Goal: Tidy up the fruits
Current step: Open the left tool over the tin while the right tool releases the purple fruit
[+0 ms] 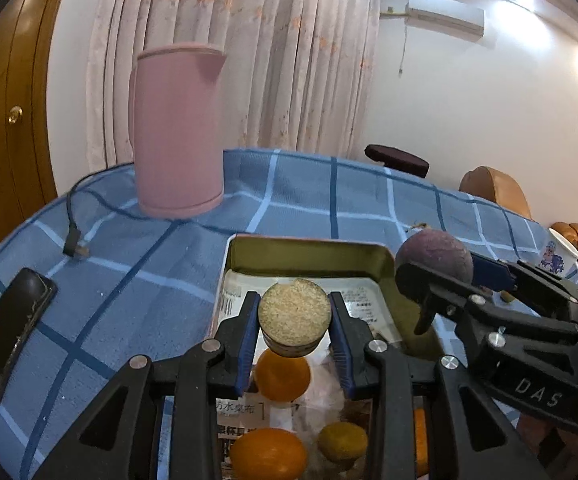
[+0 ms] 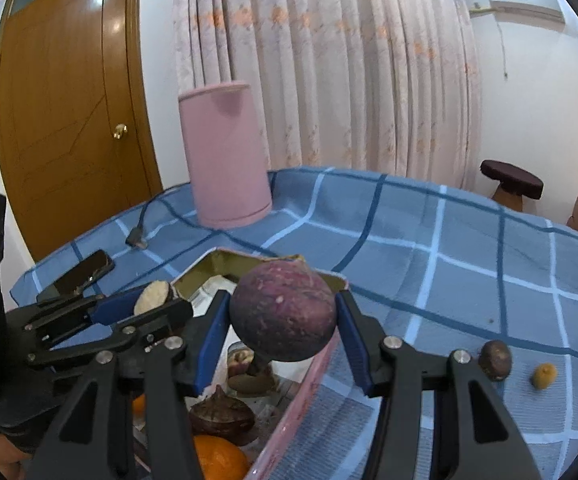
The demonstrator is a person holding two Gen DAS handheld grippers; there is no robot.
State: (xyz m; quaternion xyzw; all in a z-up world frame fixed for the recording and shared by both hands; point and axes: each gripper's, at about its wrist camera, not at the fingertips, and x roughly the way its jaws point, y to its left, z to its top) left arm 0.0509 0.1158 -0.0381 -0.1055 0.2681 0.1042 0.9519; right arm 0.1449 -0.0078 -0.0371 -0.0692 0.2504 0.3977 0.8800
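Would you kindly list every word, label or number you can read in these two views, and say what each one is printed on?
"DAS": raised letters on the black body of the right gripper, seen from the left wrist.
"防水桌布": black print on the white paper lining the pink metal tray.
Other print on that lining: too small and blurred to read.
White cup with a blue cartoon figure: no legible words.
Right wrist view: nothing readable.

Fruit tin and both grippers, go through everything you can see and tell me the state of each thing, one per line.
Left gripper: shut on the cut fruit piece, held above the tin.
Right gripper: shut on the purple fruit, over the tin's edge.
Tin: open, paper-lined, already holding oranges and other fruit.
Small brown fruit: loose on the tablecloth.
Small yellow fruit: loose on the tablecloth.
Kettle: upright.
Phone: lying flat, screen dark.
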